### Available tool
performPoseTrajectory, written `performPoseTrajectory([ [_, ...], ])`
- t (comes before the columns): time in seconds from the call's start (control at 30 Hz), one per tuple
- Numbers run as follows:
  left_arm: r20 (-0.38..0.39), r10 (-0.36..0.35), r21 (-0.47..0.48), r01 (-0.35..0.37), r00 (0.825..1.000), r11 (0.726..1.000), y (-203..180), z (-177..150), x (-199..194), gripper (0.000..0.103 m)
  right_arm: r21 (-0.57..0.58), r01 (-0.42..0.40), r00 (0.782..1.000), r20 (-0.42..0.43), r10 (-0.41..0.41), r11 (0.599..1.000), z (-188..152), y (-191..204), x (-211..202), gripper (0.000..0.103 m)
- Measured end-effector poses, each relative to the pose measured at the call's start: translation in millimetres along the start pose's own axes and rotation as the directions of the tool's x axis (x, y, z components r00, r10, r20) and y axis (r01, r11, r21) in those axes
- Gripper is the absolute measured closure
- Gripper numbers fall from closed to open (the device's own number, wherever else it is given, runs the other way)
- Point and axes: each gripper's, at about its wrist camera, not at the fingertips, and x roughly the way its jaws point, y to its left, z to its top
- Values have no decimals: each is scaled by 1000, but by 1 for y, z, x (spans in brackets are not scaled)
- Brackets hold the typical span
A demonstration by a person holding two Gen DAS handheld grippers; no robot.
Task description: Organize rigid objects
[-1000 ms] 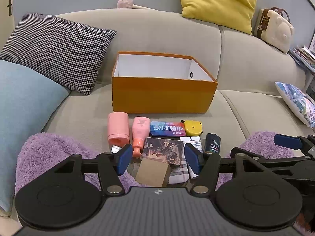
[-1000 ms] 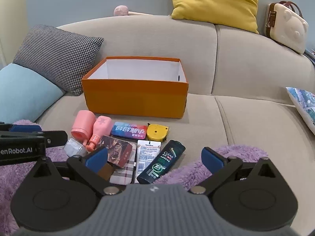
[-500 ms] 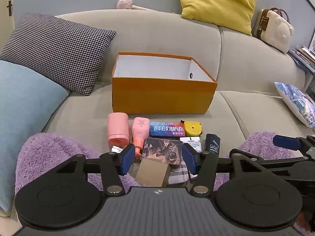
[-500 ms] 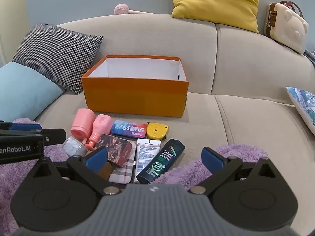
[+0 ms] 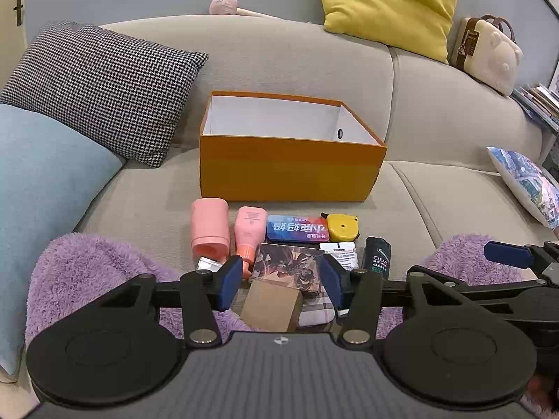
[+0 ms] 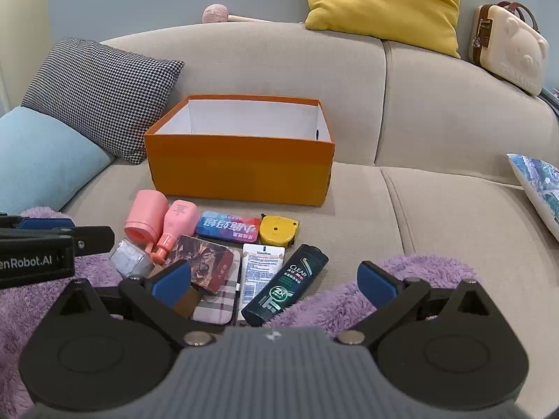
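Observation:
An open orange box (image 5: 290, 171) (image 6: 241, 171) stands on the sofa seat. In front of it lie a pink cup (image 5: 209, 228), a pink bottle (image 5: 248, 234), a blue tin (image 5: 297, 227), a yellow tape measure (image 5: 342, 227), a printed card box (image 5: 286, 265), a brown box (image 5: 271, 305), a white Vaseline tube (image 6: 262, 272) and a dark CLEAR bottle (image 6: 286, 284). My left gripper (image 5: 281, 281) is partly open, its pads either side of the card box and brown box, not touching. My right gripper (image 6: 274, 281) is wide open and empty above the tube and bottle.
Purple fluffy fabric (image 5: 87, 269) lies at the seat's front on both sides. A checked pillow (image 5: 104, 87) and a blue pillow (image 5: 42, 181) sit left. A yellow cushion (image 5: 387, 3) and cream bear case (image 5: 489, 56) rest on the backrest. A printed pillow (image 5: 527, 181) lies right.
My left gripper's fingers have closed in somewhat around the card box and brown box. The right gripper has barely moved and stays wide open.

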Motion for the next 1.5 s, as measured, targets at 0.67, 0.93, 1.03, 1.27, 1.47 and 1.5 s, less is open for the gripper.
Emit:
performPoseTrajectory([
  [0.67, -172, -172, -91, 158, 970, 983, 22, 2, 44, 59, 58, -90, 982, -163, 98, 994, -1, -7, 41, 43],
  [0.93, -299, -154, -117, 124, 942, 985, 37, 4, 80, 61, 31, -207, 939, -274, 207, 978, 4, 6, 78, 66],
  [1.03, -318, -149, -113, 119, 936, 987, 46, 9, 90, 60, 26, -234, 922, -311, 230, 972, 6, 11, 95, 71],
  [1.27, -299, -52, -121, 16, 953, 993, 76, 34, 121, 51, 43, -279, 905, -323, 278, 959, 29, 20, 134, 69],
  [1.47, -290, -26, -194, -32, 957, 980, 100, 49, 156, 41, 98, -339, 874, -335, 352, 936, 55, 42, 176, 67],
  [1.5, -295, -28, -209, -36, 955, 977, 104, 51, 163, 39, 110, -352, 867, -337, 368, 929, 58, 46, 183, 66],
])
